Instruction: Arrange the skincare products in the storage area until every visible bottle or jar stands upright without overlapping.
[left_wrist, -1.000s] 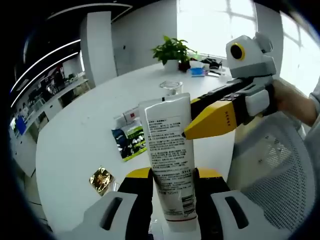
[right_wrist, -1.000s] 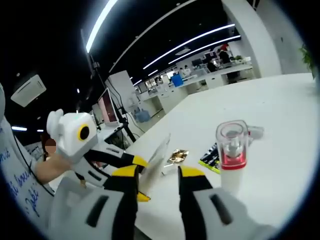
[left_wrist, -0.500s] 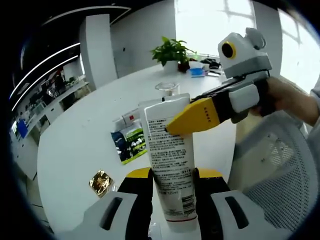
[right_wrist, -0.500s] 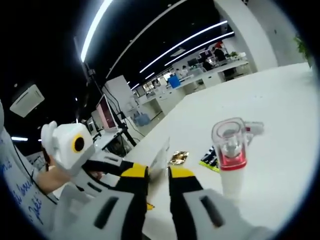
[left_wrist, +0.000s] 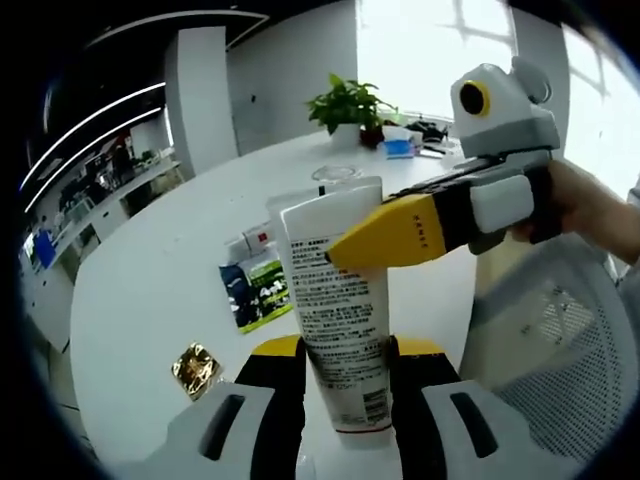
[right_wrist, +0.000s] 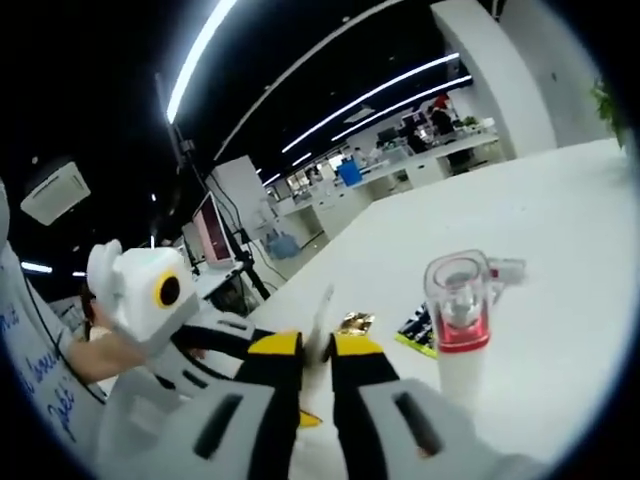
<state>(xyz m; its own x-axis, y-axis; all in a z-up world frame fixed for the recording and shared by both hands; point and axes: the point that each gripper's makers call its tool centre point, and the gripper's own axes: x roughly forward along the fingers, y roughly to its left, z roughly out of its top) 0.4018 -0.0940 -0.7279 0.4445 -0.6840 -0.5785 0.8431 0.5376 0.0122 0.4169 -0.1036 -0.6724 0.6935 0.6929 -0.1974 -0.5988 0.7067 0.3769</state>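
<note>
While the white tube (left_wrist: 335, 320) sits clamped upright between the left gripper (left_wrist: 345, 365) jaws, cap end down, printed text facing the camera, the right gripper (left_wrist: 440, 220) comes in from the side and its yellow jaws pinch the tube's upper part near the flat crimped end. In the right gripper view you can see that same crimped edge (right_wrist: 320, 325) as a thin sliver squeezed between the right gripper's (right_wrist: 318, 350) own jaws, which are nearly closed on it. So both grippers have the tube, held up in the air above the near edge of the worktop (left_wrist: 180, 270).

Out on the white round worktop there's a pump bottle (right_wrist: 458, 330) with a clear cap and a red collar, standing upright. Beside it lies a flat green-and-dark sachet (left_wrist: 255, 290), and a small gold foil packet (left_wrist: 195, 365) lies closer to the worktop's edge. A small white box with a red mark (left_wrist: 255, 238) lies past the sachet. Way over at the far edge sits a potted plant (left_wrist: 345, 105). A person's hand (left_wrist: 590, 205) holds the right gripper, with a white mesh chair (left_wrist: 560, 350) below it.
</note>
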